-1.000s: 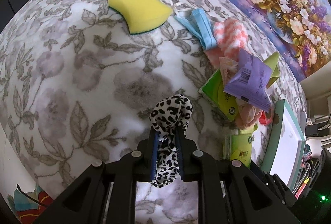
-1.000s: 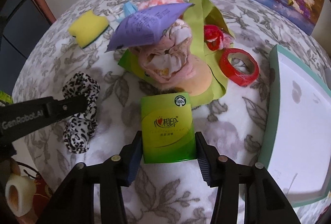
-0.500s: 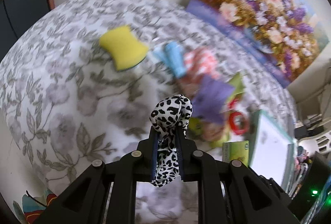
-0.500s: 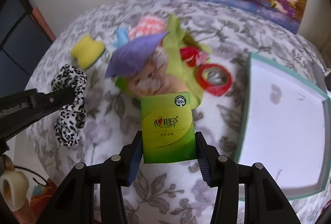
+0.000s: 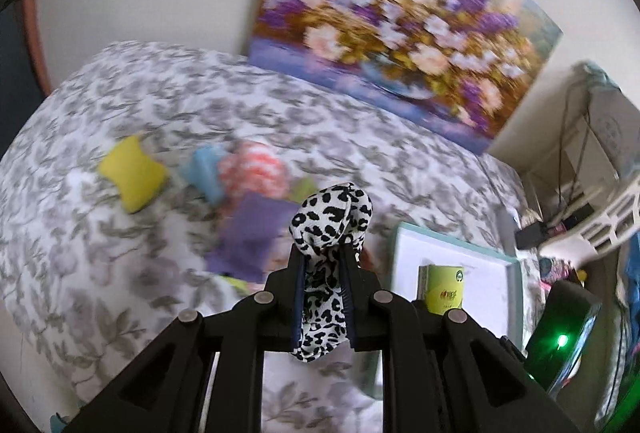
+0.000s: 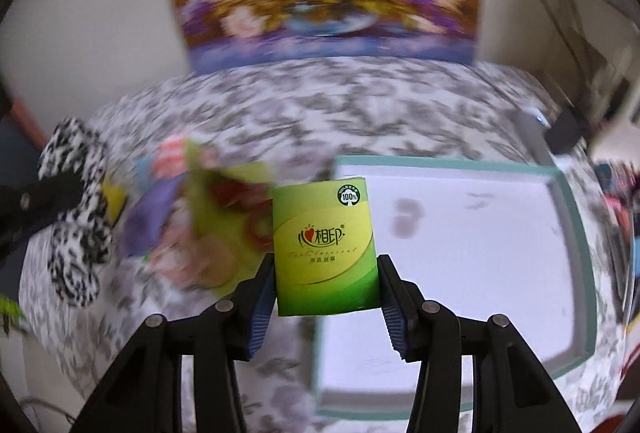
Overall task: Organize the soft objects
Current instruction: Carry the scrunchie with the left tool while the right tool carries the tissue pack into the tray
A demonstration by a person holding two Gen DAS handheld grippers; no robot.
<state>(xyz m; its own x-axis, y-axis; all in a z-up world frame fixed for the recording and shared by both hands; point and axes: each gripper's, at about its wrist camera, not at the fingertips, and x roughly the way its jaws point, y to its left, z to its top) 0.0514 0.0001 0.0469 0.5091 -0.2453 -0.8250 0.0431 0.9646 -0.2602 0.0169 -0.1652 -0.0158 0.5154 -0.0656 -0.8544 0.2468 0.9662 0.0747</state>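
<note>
Left gripper (image 5: 323, 265) clamping leopard-print scrunchie (image 5: 330, 221); right gripper (image 6: 326, 285) clamping tissue pack (image 6: 325, 249).

Two black hand-held grippers with blue-lined fingers

The left gripper (image 5: 323, 275) has matte black plastic arms that fan out like angular struts, with round silver screw heads at the joints and dark blue ribbed pads (image 5: 298, 297) on the inner faces of its narrow fingers. The right gripper (image 6: 326, 287) is built the same way: black struts with triangular cut-outs, silver screws at each joint, and blue ribbed pads (image 6: 262, 307) lining its fingers.
</note>
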